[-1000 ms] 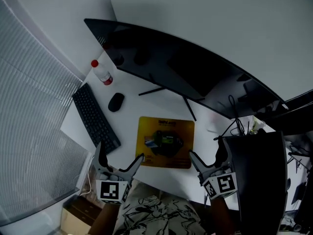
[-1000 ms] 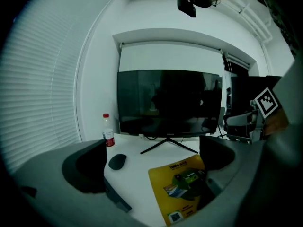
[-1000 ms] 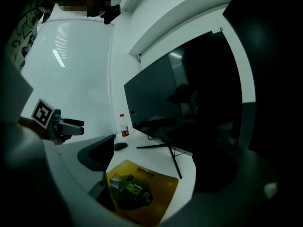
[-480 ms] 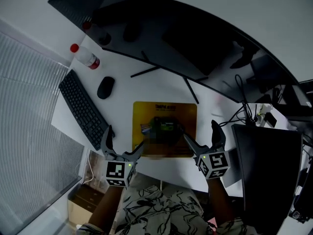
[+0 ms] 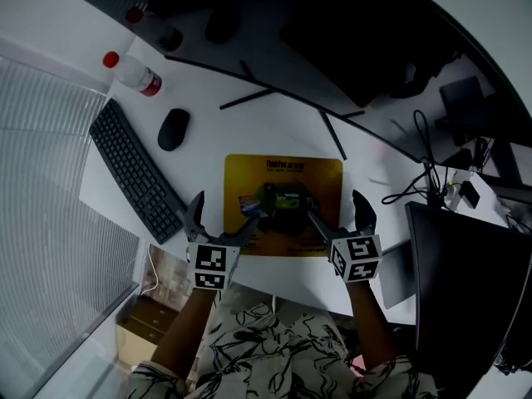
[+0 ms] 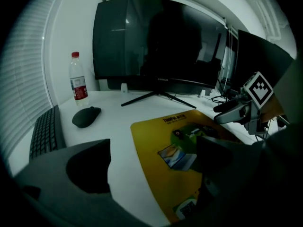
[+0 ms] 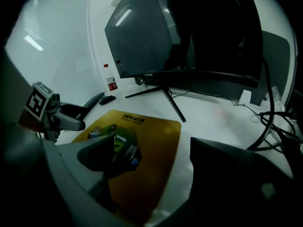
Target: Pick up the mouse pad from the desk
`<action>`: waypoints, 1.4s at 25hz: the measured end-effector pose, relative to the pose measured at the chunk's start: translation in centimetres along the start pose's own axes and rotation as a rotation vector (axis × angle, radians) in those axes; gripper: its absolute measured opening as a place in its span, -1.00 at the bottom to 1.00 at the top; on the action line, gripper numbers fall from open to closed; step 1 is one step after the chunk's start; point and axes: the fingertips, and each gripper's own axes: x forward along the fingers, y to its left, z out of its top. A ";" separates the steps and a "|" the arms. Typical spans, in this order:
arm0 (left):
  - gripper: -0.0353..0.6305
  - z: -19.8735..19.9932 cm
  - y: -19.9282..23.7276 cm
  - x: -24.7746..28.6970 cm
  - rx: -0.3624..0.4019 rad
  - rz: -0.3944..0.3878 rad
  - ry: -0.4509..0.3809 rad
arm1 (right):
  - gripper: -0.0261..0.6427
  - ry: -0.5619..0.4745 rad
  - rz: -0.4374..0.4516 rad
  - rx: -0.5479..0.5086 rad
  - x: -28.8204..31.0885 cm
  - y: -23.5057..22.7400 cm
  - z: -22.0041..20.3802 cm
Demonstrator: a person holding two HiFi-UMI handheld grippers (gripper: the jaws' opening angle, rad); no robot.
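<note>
Left hand-held gripper (image 5: 224, 213) and right hand-held gripper (image 5: 334, 209), jaws spread, straddle mouse pad (image 5: 249, 181) corners.

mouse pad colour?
Yellow mouse pad with a green and blue print in its middle; the left gripper view shows it best.

On the white desk (image 5: 249, 131), the yellow rectangular mouse pad (image 5: 283, 185) lies before the wide black monitor (image 5: 332, 48). The black computer mouse (image 5: 173, 129) sits left of the pad. We find the black keyboard (image 5: 133, 171) farther left, and the clear plastic bottle (image 5: 129, 71) behind both. Our left tongs (image 5: 224, 213) have the pad's left edge between their parted jaws, and our right tongs (image 5: 334, 208) have its right edge.
</note>
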 end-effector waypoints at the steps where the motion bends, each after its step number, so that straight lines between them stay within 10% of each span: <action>1: 0.77 -0.4 0.1 0.4 0.001 0.000 0.012 | 0.60 0.005 -0.002 0.007 0.3 -0.1 -0.4; 35: -0.18 -3.1 -0.5 1.9 -0.026 0.042 0.084 | -0.04 0.049 -0.072 -0.034 1.3 0.2 -3.1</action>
